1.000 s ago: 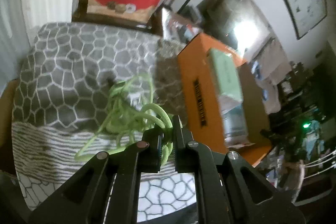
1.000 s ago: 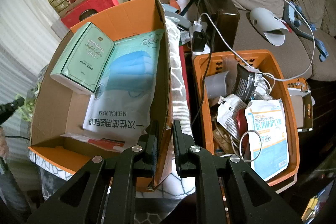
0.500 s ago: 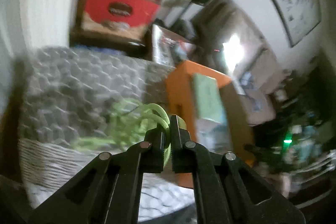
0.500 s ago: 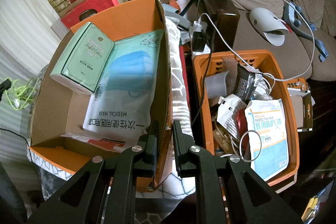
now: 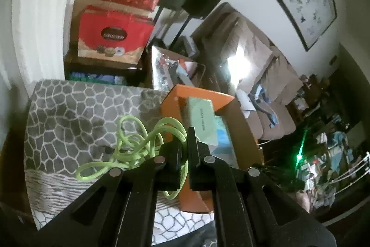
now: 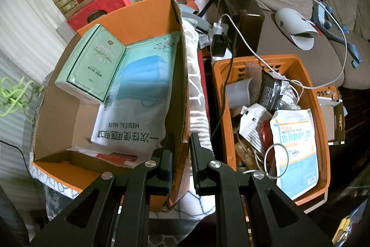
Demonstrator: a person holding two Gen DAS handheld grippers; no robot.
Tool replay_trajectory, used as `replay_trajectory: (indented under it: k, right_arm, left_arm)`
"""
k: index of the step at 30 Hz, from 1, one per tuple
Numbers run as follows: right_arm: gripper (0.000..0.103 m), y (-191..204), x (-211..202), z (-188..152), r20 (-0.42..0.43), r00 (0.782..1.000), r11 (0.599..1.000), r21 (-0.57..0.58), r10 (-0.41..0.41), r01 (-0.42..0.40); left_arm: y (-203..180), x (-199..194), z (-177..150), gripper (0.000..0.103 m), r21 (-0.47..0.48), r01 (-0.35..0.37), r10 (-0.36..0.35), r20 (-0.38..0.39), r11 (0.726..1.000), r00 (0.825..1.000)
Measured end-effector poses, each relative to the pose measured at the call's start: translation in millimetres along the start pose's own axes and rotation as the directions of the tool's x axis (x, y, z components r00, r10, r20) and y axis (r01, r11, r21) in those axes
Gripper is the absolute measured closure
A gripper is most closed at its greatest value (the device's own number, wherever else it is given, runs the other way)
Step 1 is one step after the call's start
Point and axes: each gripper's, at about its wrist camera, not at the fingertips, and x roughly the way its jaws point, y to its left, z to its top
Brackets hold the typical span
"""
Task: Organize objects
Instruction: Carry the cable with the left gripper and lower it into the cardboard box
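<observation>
The left gripper (image 5: pixel 183 149) is clamped on a lime-green cord (image 5: pixel 136 142), which hangs tangled above the grey patterned blanket (image 5: pixel 69 117), just left of the orange cardboard box (image 6: pixel 148 15). The right gripper (image 6: pixel 181 149) pinches that box's right wall; 1 orange basket (image 6: pixel 307 68) sits further right.

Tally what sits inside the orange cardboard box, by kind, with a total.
Mint green boxes: 1
Medical mask packs: 1
Red and white flat packets: 1
Total: 3, all inside the orange cardboard box.
</observation>
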Motion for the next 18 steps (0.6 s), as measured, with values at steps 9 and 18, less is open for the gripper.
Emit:
replay_trajectory:
  k: [9,18]
  right_arm:
    - [0.091,0,0,1,0.0,1.0,1.0,0.003,0.004,-0.004]
    - [0.091,0,0,1,0.001,1.0,1.0,0.006,0.008,-0.008]
  left_arm:
    - [-51,-12,13,0.099,0.063,0.09,-0.09,0.004,0.994,0.996]
    - [-112,12,3,0.099,0.15,0.159,-0.15,-0.071,0.976,0.986]
